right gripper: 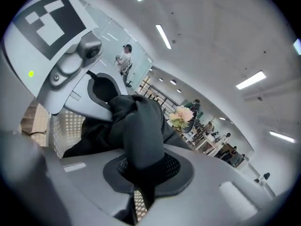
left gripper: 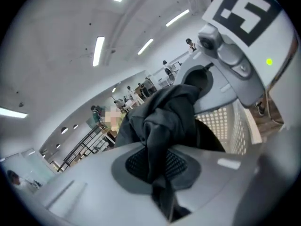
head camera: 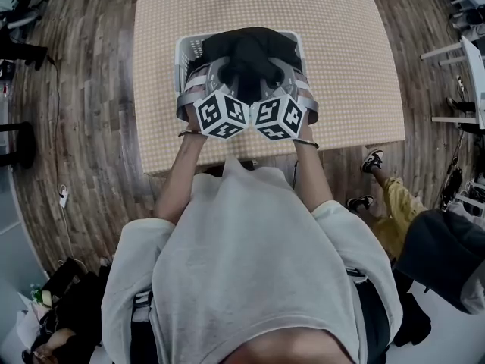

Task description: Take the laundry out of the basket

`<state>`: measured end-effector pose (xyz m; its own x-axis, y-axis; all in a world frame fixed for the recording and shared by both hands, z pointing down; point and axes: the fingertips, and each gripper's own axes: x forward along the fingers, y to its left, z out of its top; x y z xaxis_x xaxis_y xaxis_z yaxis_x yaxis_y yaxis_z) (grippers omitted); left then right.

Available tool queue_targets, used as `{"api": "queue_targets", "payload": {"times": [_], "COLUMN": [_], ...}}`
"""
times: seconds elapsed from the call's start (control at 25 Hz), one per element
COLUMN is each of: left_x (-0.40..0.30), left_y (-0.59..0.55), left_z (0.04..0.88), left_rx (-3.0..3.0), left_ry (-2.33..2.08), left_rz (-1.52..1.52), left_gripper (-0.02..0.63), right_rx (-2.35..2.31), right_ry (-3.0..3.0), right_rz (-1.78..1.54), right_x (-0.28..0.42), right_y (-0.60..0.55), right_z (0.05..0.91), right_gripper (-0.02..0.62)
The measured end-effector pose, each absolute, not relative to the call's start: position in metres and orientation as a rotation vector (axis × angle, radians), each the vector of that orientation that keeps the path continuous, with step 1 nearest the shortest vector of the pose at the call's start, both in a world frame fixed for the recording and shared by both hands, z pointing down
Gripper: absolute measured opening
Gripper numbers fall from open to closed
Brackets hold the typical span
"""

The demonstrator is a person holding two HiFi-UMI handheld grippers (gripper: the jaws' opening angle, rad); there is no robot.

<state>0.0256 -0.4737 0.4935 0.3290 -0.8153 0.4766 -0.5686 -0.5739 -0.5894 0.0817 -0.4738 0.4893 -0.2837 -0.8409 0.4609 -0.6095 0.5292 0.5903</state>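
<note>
A dotted table [head camera: 356, 67] on wood flooring fills the upper half of the head view. Nearest the person, at frame centre, the left gripper [left gripper: 162, 182] and right gripper [right gripper: 141, 187] are side by side, each clamped on the dark garment [head camera: 246, 51]. The garment bulges from the white basket [head camera: 189, 48] just beyond them.

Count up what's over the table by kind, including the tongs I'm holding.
White perforated plastic laundry basket: 1
Dark grey fabric garment: 1, as far as shows
Grey tongs: 2, left tongs and right tongs, both shut on the garment
Total: 4
</note>
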Motion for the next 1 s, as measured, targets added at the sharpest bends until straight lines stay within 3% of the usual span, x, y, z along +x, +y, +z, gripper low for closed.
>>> {"api": "queue_targets", "payload": {"times": [1.0], "left_x": [0.014], "left_y": [-0.354], "left_z": [0.415], "left_rx": [-2.179], "left_ry": [1.373], "left_rz": [-0.849], "left_gripper": [0.03], "right_rx": [1.359], "right_ry": [-2.157], "right_rz": [-0.543], "right_x": [0.064], "right_y": [-0.349], "right_z": [0.41], "right_gripper": [0.035]}}
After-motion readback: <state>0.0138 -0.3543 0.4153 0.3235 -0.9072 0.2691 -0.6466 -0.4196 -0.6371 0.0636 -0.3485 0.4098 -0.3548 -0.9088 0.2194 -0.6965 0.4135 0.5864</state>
